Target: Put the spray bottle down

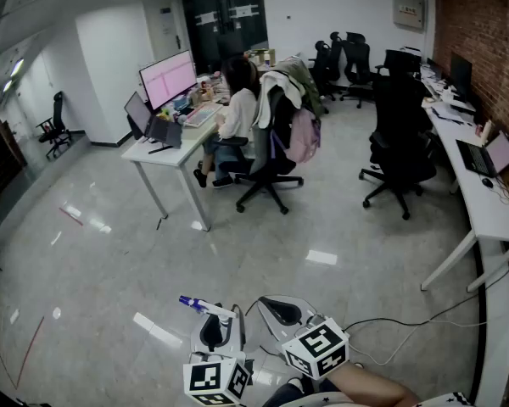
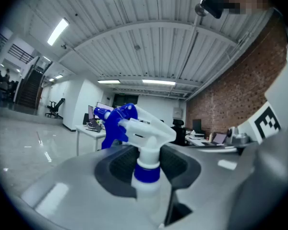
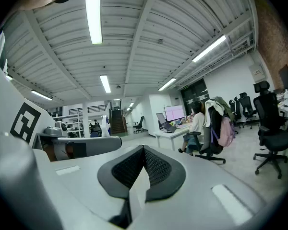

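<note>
A spray bottle (image 2: 145,134) with a white head, blue trigger and nozzle and a blue collar stands upright between the jaws of my left gripper (image 2: 146,166). That gripper is shut on the bottle's neck. In the head view the bottle's blue nozzle (image 1: 192,303) pokes out to the left above the left gripper (image 1: 214,331), low over the floor near the frame's bottom edge. My right gripper (image 1: 276,311) is just to its right. In the right gripper view the right gripper (image 3: 143,166) has its dark pads together with nothing between them.
Polished grey floor (image 1: 263,236) stretches ahead. A white desk with monitors (image 1: 171,130) and a seated person (image 1: 236,115) lie further off. Black office chairs (image 1: 399,155) and a long white desk (image 1: 485,203) run along the brick wall at right. A cable (image 1: 407,329) trails on the floor.
</note>
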`<action>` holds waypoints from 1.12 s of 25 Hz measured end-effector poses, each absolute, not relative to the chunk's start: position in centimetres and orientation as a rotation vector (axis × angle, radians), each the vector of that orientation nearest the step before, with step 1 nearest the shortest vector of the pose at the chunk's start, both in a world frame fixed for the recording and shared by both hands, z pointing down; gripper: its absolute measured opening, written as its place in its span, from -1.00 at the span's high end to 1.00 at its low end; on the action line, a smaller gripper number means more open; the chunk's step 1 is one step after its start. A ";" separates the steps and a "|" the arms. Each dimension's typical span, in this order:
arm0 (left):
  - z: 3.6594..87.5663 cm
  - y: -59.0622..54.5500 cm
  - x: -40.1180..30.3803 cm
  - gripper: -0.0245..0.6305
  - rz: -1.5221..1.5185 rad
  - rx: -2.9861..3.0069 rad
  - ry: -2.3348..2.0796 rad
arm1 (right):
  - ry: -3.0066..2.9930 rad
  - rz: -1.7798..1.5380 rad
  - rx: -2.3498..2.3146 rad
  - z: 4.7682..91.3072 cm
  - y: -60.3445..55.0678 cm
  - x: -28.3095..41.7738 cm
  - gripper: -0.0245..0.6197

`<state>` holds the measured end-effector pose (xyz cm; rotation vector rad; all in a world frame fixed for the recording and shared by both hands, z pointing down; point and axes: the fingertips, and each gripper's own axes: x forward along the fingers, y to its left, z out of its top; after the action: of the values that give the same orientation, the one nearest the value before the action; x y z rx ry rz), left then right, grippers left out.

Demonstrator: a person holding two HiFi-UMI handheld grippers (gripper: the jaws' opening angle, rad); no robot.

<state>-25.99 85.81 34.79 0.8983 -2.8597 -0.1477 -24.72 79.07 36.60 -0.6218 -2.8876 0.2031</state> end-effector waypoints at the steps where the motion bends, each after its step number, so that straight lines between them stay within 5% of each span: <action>1: 34.7 85.0 -26.3 0.51 -0.158 0.902 -2.864 | -2.892 0.194 -0.625 36.6 78.3 -24.9 0.93; 13: 34.9 66.0 -26.1 0.51 -0.164 1.346 -2.703 | -3.024 0.242 -0.239 36.3 59.4 -21.8 0.93; 28: 36.4 31.1 -15.7 0.51 -0.217 1.710 -2.424 | -3.002 0.168 0.402 37.1 23.2 -5.7 0.93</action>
<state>-15.67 31.15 36.39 1.7104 -2.4242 -0.2167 -5.71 23.20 37.15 0.4022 -3.0020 0.1675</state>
